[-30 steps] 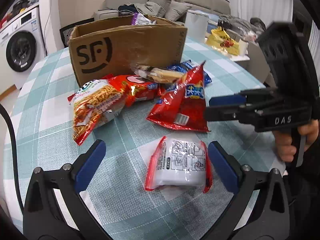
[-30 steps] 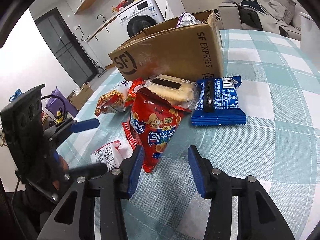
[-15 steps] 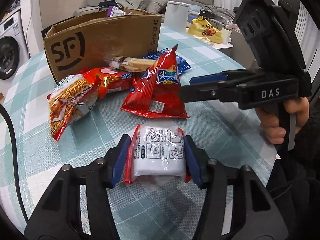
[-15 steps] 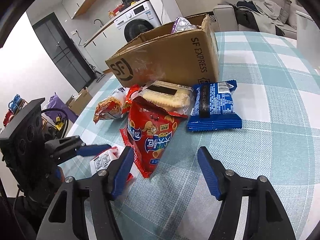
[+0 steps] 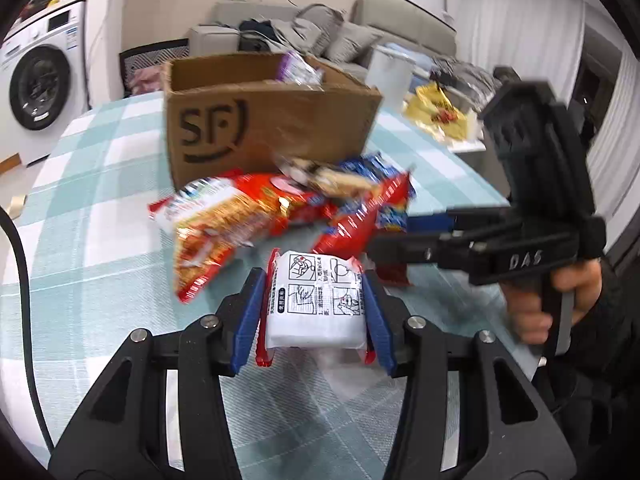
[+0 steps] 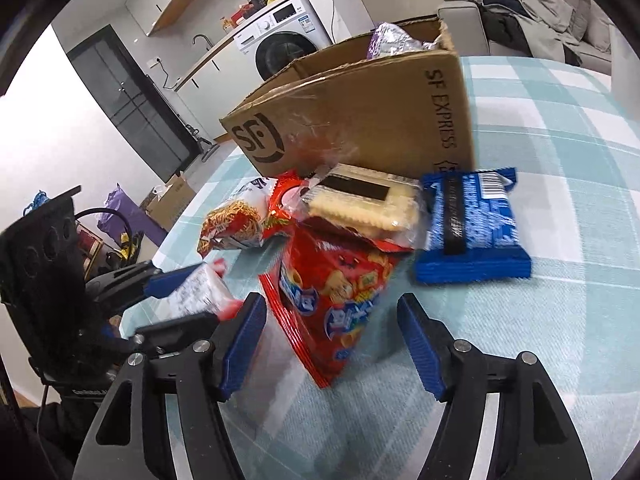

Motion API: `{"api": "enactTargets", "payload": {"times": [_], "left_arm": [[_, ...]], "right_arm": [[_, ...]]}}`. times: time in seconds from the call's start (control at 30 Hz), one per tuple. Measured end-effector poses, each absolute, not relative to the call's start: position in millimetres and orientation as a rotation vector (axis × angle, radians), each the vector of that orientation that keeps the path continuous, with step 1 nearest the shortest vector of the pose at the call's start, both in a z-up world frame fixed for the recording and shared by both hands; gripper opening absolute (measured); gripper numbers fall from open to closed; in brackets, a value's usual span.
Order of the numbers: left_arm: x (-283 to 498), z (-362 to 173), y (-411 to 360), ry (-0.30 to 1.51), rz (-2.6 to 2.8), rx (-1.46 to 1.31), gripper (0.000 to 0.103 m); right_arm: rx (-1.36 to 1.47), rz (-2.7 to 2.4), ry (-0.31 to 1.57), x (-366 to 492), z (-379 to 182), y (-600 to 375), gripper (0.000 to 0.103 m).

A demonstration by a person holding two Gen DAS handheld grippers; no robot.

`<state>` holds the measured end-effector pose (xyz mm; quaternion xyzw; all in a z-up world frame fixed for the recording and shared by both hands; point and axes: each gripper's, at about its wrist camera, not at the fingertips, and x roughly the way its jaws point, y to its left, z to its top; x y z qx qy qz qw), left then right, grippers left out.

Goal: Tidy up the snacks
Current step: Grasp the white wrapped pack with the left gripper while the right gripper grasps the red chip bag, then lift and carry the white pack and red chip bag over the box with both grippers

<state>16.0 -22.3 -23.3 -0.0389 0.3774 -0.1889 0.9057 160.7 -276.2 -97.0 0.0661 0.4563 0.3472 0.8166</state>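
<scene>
My left gripper (image 5: pixel 314 312) is shut on a white packet with red edges (image 5: pixel 316 304) and holds it off the checked tablecloth; it also shows in the right wrist view (image 6: pixel 196 294). My right gripper (image 6: pixel 332 340) is open, with its pads on either side of a red crisp bag (image 6: pixel 336 300) that lies on the table. Behind it lie a cracker pack (image 6: pixel 360 200), a blue packet (image 6: pixel 472 228) and an orange noodle-snack bag (image 5: pixel 216 224). An open SF cardboard box (image 5: pixel 272 120) stands behind the pile with a purple packet (image 5: pixel 298 70) inside.
The table (image 5: pixel 80 280) has a teal and white checked cloth. A washing machine (image 5: pixel 36 84) stands at the left, a sofa (image 5: pixel 360 36) at the back. A yellow bag (image 5: pixel 436 112) lies on a side surface at the right.
My left gripper closed on the white packet and lifted it off the table toward the box. My right gripper opened wider and moved in around the red crisp bag.
</scene>
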Motion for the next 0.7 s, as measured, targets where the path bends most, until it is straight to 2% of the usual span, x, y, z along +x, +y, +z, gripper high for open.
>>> {"api": "enactTargets", "payload": {"times": [0.27,0.43,0.47,0.5,0.7], "left_arm": [[14.8,-11.4,2.5,0.733,-0.336,-0.141,0.045],[14.1,-10.4,8.2,0.732,-0.320,-0.151,0.045],[16.4,-11.7,6.5,0.734,-0.319,-0.151,0.045],[16.4,-12.4,4.4,0.734,-0.318,-0.149,0.045],[19.0,-14.0,-1.0,0.732,-0.312,-0.143,0.046]], "right_arm": [[0.164,0.722,0.989,171.4,-98.4,-262.0,0.077],[0.152,0.694,0.980,175.2,-99.3,-254.6,0.077],[0.141,0.689,0.976,174.6,-98.7,-252.7,0.075],[0.129,0.681,0.972,173.3,-98.4,-251.8,0.067],[0.098,0.716,0.946,164.1,-95.7,-251.8,0.048]]}}
